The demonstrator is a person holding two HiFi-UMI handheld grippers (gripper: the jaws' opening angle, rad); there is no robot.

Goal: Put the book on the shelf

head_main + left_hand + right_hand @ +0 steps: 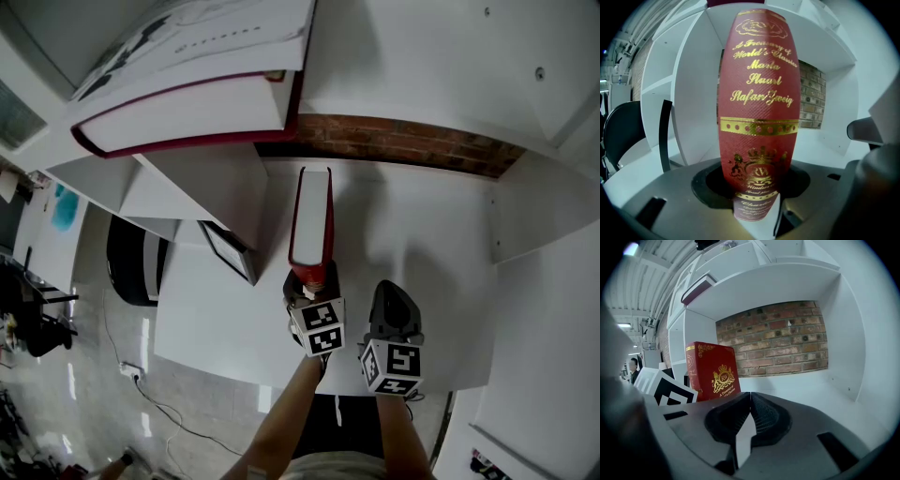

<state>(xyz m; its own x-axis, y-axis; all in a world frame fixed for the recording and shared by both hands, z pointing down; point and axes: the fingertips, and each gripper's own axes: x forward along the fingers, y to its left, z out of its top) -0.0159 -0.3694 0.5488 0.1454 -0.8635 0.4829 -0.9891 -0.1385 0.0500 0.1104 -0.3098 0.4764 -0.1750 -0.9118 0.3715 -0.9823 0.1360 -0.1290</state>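
Observation:
A red book with gold lettering stands upright on the white shelf board, its spine toward me. My left gripper is at the book's near end, its jaws closed around the spine. In the left gripper view that spine fills the middle, running down between the jaws of the left gripper. My right gripper hovers just right of the left one, apart from the book. In the right gripper view the right gripper is shut on nothing, and the book's cover stands to its left.
A brick wall backs the shelf bay, with white side walls left and right. A large white and dark red book lies on a higher board. A black-framed panel leans at the bay's left, and a black chair stands on the floor below.

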